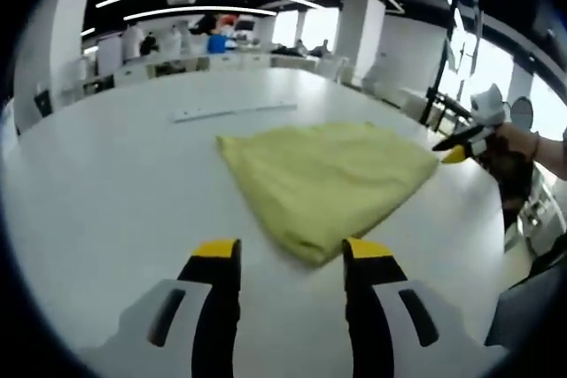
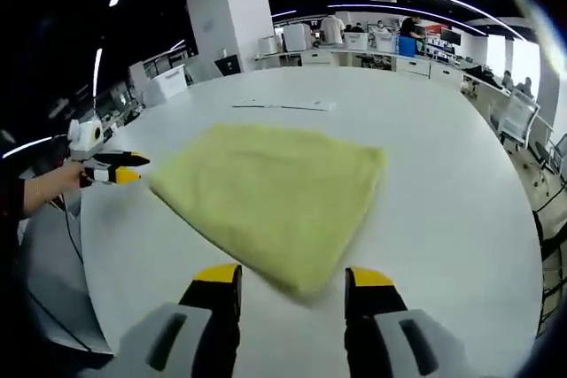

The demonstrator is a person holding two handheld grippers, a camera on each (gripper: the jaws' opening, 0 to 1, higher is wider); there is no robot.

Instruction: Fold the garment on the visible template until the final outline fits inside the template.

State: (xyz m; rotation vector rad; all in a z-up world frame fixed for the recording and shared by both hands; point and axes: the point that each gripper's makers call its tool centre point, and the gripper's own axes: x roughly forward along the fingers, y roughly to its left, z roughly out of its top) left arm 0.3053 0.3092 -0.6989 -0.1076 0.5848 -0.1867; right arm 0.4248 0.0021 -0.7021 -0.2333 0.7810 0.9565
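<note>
Yellow garment lies folded flat on white tabletop, nearest corner just ahead of left tool, jaws spread, holding nothing. Right tool likewise spread and holding nothing, a garment corner just ahead between its jaws. Thin strip lies beyond garment.

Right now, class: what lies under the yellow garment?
The yellow garment lies folded flat on the white table. Bare tabletop shows around it; anything directly beneath, such as template markings, is covered.
</note>
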